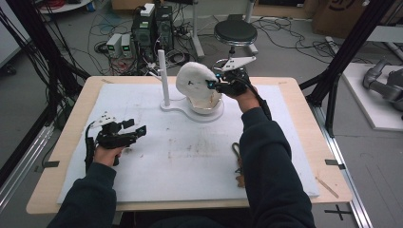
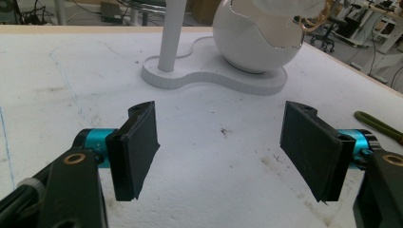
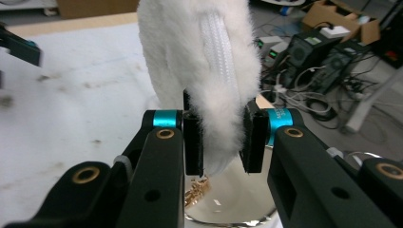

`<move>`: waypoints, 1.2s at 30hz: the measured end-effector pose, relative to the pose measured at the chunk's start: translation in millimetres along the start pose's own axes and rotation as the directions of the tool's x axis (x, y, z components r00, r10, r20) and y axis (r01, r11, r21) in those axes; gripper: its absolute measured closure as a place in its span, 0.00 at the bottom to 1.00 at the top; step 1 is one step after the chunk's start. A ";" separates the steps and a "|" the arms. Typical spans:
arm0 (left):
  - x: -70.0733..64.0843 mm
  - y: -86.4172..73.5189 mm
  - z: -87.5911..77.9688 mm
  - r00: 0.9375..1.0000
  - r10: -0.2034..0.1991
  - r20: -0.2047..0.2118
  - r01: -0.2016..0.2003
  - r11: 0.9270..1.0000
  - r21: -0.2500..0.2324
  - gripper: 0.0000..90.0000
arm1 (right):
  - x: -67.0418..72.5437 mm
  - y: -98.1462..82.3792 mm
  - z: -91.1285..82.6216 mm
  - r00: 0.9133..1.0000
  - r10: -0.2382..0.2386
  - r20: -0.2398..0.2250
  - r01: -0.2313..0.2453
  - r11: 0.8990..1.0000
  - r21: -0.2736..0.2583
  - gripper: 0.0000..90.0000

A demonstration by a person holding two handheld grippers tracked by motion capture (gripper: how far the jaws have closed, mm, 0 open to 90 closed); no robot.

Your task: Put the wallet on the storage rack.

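Pinching the lower edge of a fluffy white pouch (image 3: 199,61), the right gripper (image 3: 222,142) has its two black jaws drawn in close on the fleece, one pad pressed to each side, with a white braided zipper strip running down the fabric just above the grip. In the high view that right gripper (image 1: 215,85) is at the far side of the table, holding the fluffy white pouch (image 1: 195,81) up over a white egg-shaped bowl (image 1: 209,105). Seen from the right gripper view, the white egg-shaped bowl (image 3: 237,199) sits directly beneath the jaws, and something gold-coloured, like a bit of chain (image 3: 197,192), lies inside it; I can't make out more than that. The bowl stands on a flat white base (image 1: 190,112) that also carries an upright white post (image 1: 163,76). The left gripper (image 1: 135,127) hangs low over the white mat (image 1: 190,156) near the person's side, well apart from the bowl, its jaws spread wide with nothing between them. An olive-green strap (image 1: 236,151) lies on the mat beside the right sleeve.
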State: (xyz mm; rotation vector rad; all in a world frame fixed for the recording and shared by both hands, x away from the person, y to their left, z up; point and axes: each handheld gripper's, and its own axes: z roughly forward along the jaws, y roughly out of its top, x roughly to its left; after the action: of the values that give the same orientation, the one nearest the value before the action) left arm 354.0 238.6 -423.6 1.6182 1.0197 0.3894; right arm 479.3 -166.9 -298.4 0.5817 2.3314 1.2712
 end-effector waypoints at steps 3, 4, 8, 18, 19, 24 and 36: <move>0.4 -0.1 0.2 1.000 -0.006 -0.006 0.006 1.000 -0.004 0.31 | -4.1 -2.6 1.4 1.000 -0.011 0.022 0.011 1.000 0.006 0.84; 0.5 -0.1 0.2 1.000 -0.007 -0.008 0.007 1.000 -0.005 0.31 | -6.0 -3.9 1.7 0.999 -0.017 0.032 0.016 1.000 0.009 0.84; 0.6 -0.1 -0.1 1.000 -0.004 -0.010 0.004 1.000 -0.005 0.31 | -11.5 -9.4 3.2 0.993 -0.085 0.084 0.081 0.995 0.050 0.84; -0.6 -0.1 0.0 1.000 -0.001 -0.009 0.001 1.000 0.001 0.31 | -13.5 -21.8 13.5 0.973 -0.186 0.139 0.166 0.976 0.142 0.84; -0.6 -0.1 -0.1 1.000 0.000 -0.009 0.000 1.000 0.003 0.31 | -12.4 -22.9 16.1 0.969 -0.204 0.136 0.182 0.971 0.157 0.84; -0.6 -0.3 0.0 1.000 -0.002 -0.007 0.002 1.000 0.003 0.31 | -6.5 -28.9 28.4 0.939 -0.321 0.123 0.286 0.928 0.240 0.84; -1.4 -0.7 0.8 1.000 0.000 0.001 0.000 1.000 0.013 0.31 | -7.4 -49.0 48.8 0.963 -0.245 0.113 0.201 0.932 0.302 0.68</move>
State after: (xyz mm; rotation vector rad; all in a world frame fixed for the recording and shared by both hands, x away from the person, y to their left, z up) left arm 353.4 237.1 -424.1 1.6299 1.0235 0.3822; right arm 504.2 -162.0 -363.2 0.4647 2.3910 0.7647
